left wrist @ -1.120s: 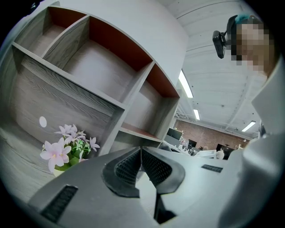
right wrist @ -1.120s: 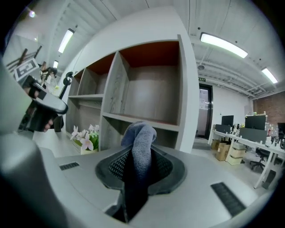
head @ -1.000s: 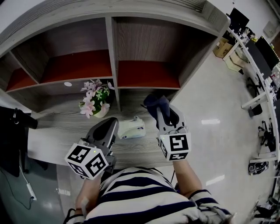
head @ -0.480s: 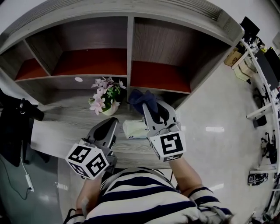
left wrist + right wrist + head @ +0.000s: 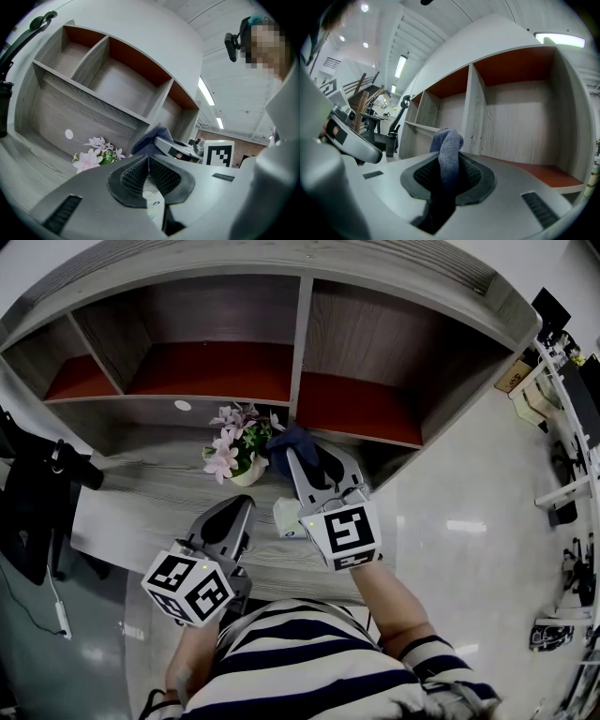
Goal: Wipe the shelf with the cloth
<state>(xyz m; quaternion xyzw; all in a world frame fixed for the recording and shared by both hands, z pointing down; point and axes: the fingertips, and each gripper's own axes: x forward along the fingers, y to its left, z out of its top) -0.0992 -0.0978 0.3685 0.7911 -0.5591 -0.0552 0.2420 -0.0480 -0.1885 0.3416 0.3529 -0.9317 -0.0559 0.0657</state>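
Right claw (image 5: 300, 457) nearer shelf (image 5: 361, 411), gripping cloth (image 5: 284, 440)

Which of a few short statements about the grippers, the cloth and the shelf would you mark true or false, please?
1. The right gripper is shut on the blue cloth. True.
2. The left gripper grips a flower. False: its jaws are together on nothing.
3. The potted flowers stand inside a shelf compartment. False: they stand on the desk below it.
4. The shelf has red panels inside. True.
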